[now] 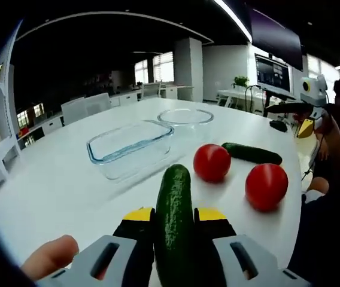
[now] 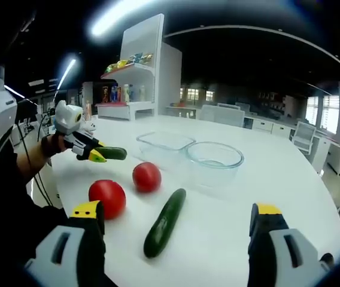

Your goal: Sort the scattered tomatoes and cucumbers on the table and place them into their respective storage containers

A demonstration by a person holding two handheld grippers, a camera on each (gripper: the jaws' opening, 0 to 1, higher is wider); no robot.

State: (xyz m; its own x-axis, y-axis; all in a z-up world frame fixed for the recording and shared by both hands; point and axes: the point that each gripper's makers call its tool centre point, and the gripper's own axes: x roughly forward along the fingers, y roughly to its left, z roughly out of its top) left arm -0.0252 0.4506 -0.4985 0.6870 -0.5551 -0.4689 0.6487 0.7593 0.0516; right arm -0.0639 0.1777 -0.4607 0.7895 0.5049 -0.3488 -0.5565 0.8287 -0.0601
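Jaws of left gripper [image 1: 173,220] clamped on a long dark-green cucumber [image 1: 175,191], gripped near one end so its length points forward, likely for lowering into the clear rectangular glass dish [image 1: 131,146] ahead, near but apart; seemingly lifted off the white table [image 1: 56,185], though hard to judge. Right gripper [image 2: 176,218] spread wide and empty, probably readied for the second dark-green cucumber [image 2: 165,222] lying between and just beyond its jaws. Nearer round red tomato [image 2: 107,197] and farther round red tomato [image 2: 146,176] to that cucumber's left; round clear glass bowl [image 2: 215,156] beyond.
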